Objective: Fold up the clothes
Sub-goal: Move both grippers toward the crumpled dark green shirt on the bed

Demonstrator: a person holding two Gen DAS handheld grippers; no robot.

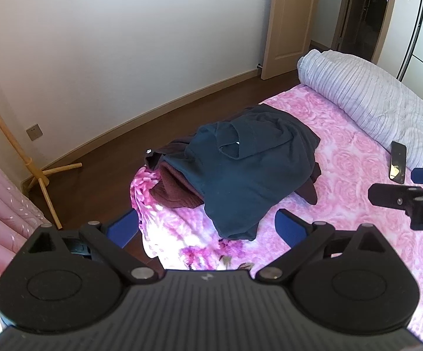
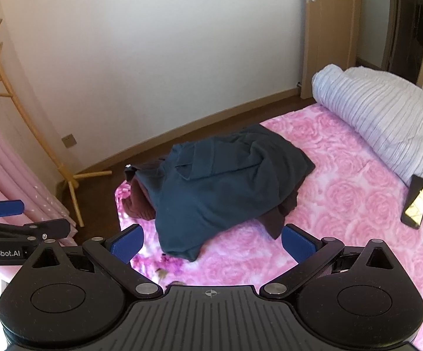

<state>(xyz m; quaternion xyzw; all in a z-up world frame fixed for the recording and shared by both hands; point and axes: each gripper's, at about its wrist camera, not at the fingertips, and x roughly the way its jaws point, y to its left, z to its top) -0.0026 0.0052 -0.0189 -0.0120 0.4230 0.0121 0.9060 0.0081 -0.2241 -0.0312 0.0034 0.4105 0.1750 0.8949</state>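
Note:
A crumpled dark teal garment [image 1: 240, 169] lies in a heap on top of a maroon garment [image 1: 176, 190] near the corner of a bed with a pink rose-print sheet [image 1: 343, 158]. The heap also shows in the right wrist view [image 2: 217, 187], with the maroon garment [image 2: 141, 204] peeking out beneath. My left gripper [image 1: 207, 226] is open and empty, hovering just short of the heap's near edge. My right gripper [image 2: 212, 244] is open and empty, also just short of the heap. Each gripper shows at the edge of the other's view: the right one [image 1: 401, 187] and the left one [image 2: 15, 216].
A rolled grey striped duvet [image 1: 366, 99] lies along the far right of the bed. A black phone [image 1: 398, 162] lies beside it, also in the right wrist view [image 2: 415, 201]. A wooden coat stand [image 2: 65, 175] and pink curtain [image 2: 15, 175] stand left. A door [image 1: 287, 20] is behind.

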